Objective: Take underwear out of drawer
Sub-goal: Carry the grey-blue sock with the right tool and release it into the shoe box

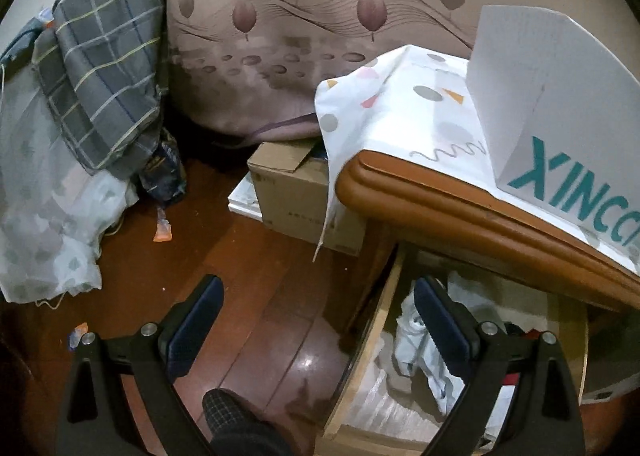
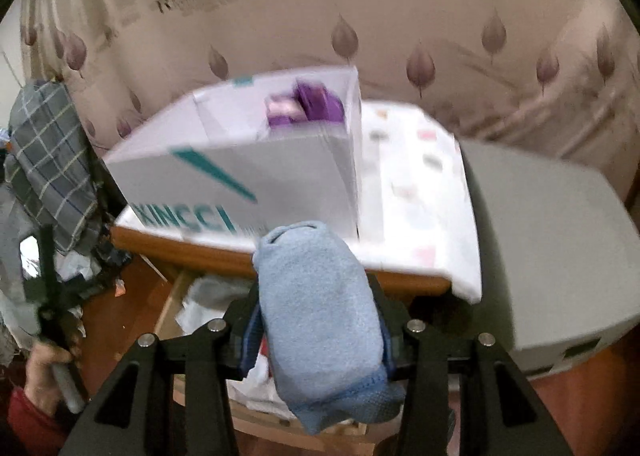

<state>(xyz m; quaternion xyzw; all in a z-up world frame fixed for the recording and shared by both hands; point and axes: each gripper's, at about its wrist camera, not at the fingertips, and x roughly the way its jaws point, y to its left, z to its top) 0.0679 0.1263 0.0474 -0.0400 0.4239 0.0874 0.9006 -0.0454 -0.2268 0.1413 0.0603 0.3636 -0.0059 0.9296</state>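
Observation:
In the right wrist view my right gripper (image 2: 320, 320) is shut on a rolled, light blue piece of underwear (image 2: 320, 320), held up above the open wooden drawer (image 2: 172, 296). White and pale clothes (image 2: 208, 296) lie in the drawer below it. In the left wrist view my left gripper (image 1: 320, 316) is open and holds nothing; its right finger hangs over the open drawer (image 1: 376, 332), its left finger over the floor. Crumpled white and grey garments (image 1: 420, 348) fill the drawer. A hand in a red sleeve (image 2: 44, 368) holds the left gripper at the left edge of the right wrist view.
The drawer belongs to a brown cabinet (image 1: 460, 199) covered by a patterned white cloth (image 1: 400, 111). On it stand a white box with teal letters (image 2: 240, 175) and a grey box (image 2: 560, 256). A cardboard box (image 1: 296, 191), a checked grey cloth (image 1: 108, 67) and a curtain (image 1: 320, 15) stand beyond.

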